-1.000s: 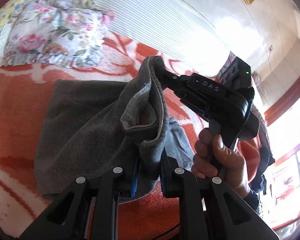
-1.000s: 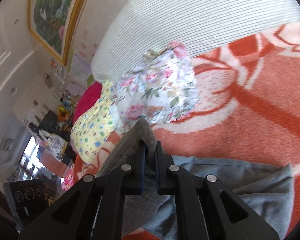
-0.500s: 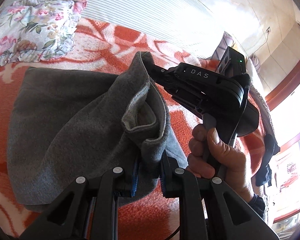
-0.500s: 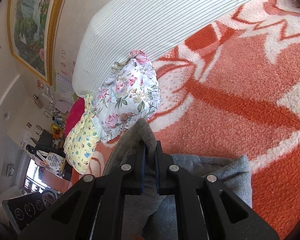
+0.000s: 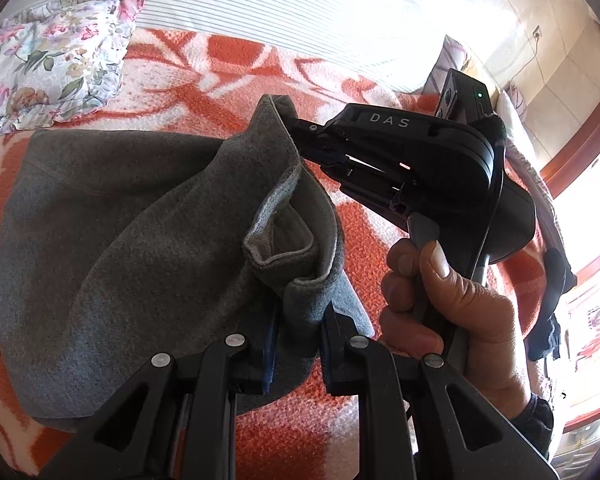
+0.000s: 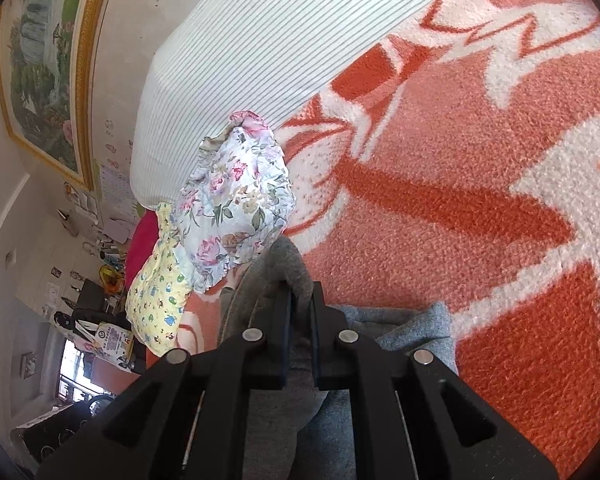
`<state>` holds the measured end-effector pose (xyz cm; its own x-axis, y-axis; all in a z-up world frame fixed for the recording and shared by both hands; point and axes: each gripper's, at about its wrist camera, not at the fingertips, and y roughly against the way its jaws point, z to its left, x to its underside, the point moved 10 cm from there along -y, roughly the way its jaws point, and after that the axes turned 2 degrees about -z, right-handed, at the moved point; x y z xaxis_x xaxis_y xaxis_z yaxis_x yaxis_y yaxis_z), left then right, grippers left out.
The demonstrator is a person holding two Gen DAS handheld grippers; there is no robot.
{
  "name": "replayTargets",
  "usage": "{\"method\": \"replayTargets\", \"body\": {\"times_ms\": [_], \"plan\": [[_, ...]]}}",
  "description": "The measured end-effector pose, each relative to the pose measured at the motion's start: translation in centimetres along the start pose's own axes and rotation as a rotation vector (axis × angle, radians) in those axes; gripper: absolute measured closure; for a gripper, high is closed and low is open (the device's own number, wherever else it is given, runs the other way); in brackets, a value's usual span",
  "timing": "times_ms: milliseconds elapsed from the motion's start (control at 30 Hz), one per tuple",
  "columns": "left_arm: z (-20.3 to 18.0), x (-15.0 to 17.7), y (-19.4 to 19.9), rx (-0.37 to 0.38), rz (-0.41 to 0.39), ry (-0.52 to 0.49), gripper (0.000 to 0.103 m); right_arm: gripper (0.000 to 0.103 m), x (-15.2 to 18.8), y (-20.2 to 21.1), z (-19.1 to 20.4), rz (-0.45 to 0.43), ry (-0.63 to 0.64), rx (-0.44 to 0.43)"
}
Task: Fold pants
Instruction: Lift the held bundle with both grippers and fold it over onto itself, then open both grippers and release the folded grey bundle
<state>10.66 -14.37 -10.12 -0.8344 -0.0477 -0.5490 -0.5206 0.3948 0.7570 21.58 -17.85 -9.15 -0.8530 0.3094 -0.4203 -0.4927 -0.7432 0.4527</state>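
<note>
Grey pants lie partly folded on an orange and white blanket. My left gripper is shut on a bunched hem of the pants near the bottom of the left wrist view. My right gripper, held by a person's hand, pinches another edge of the same cloth higher up. In the right wrist view the right gripper is shut on a grey fold of the pants, and more grey cloth hangs below it.
A floral pillow sits at the far left of the bed, with a yellow patterned pillow beside it. A striped white sheet covers the head end. A framed painting hangs on the wall.
Both grippers have carried the held cloth across the bed and a little lower. The floral pillow has slid toward the upper left in the left wrist view. Both grips stayed closed.
</note>
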Motion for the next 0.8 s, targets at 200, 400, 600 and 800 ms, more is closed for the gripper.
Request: {"method": "replayTargets", "body": {"times_ms": [200,400,600,800], "plan": [[-0.3,0.4,-0.7,-0.003,0.01,-0.02,0.084,0.094,0.2,0.3,-0.9,0.007,-0.006,0.03],[-1.1,0.9,-0.6,0.065,0.025,-0.013,0.065,0.079,0.0,0.9,-3.8,-0.001,-0.036,0.161],[-3.3,2.4,2.3,0.148,0.027,-0.099,0.054,0.079,-0.7,3.9,-5.6,-0.079,-0.078,0.241],[-0.7,2.2,7.2,0.119,-0.046,-0.129,0.048,0.069,-0.6,7.2,-3.5,-0.181,0.012,0.343]]}}
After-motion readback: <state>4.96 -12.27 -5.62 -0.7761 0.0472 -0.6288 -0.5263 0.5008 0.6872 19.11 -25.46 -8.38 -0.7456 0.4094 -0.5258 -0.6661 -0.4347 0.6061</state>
